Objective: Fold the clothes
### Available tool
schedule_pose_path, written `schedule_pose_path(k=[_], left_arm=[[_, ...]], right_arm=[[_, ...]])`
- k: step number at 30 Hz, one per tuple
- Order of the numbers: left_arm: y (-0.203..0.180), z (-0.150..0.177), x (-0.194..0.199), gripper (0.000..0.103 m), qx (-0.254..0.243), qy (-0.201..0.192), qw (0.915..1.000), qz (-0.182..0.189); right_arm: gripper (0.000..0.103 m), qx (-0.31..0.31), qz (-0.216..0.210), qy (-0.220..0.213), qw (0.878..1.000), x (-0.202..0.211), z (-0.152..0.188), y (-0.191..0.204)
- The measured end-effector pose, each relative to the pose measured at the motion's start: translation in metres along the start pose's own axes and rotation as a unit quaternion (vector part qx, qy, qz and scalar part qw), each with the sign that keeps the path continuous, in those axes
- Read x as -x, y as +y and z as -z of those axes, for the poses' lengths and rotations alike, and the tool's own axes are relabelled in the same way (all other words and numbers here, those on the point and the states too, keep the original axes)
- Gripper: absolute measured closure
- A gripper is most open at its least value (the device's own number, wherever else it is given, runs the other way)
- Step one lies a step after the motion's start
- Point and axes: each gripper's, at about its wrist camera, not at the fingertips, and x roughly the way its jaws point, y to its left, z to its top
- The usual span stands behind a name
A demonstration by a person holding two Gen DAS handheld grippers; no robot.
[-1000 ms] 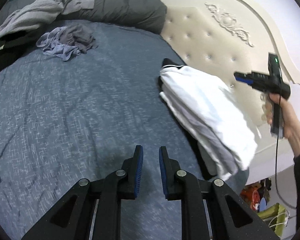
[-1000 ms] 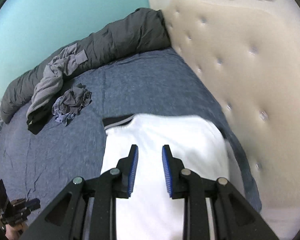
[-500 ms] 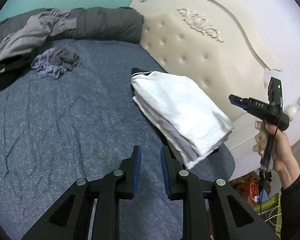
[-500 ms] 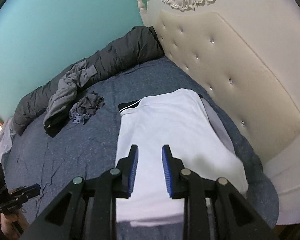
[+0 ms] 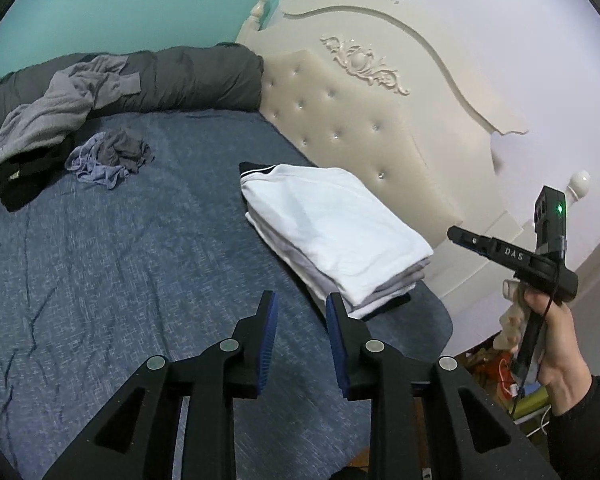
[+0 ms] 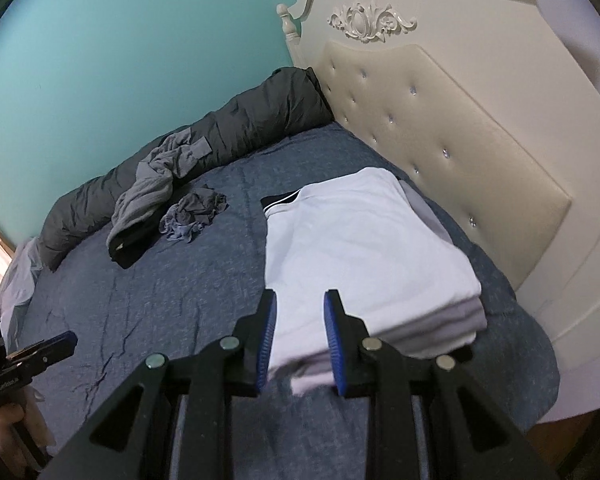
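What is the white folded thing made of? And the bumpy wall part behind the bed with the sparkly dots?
The white folded garment looks like soft matte knit cloth, probably cotton: it creases and stacks in limp layers. The headboard panel looks like padded cream leather or vinyl, which one I cannot tell: smooth, faintly shiny, dimpled around glinting buttons.

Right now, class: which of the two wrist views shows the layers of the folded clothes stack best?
The left wrist view: the folded clothes stack is seen from the side, so its white, grey and dark layers show edge-on, unobstructed. The right wrist view looks down on the white top, and the right gripper covers part of the near edge.
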Motion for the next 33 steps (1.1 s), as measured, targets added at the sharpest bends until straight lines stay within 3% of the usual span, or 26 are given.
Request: schedule_pose_path(k=[21,33], left_arm=[[-0.039,0.03,0.034,0.065,-0.041,-0.006,0.9991,0.009],[-0.041,0.048,0.049,0.051,-0.053,-0.009,0.9985,0.004]], right_arm=[[0.079,-0.008,0.028,-0.037,0.999,0.078,0.074,0.026],[0.077,-0.004,0.024,-0.055,0.998,0.103,0.106,0.045]])
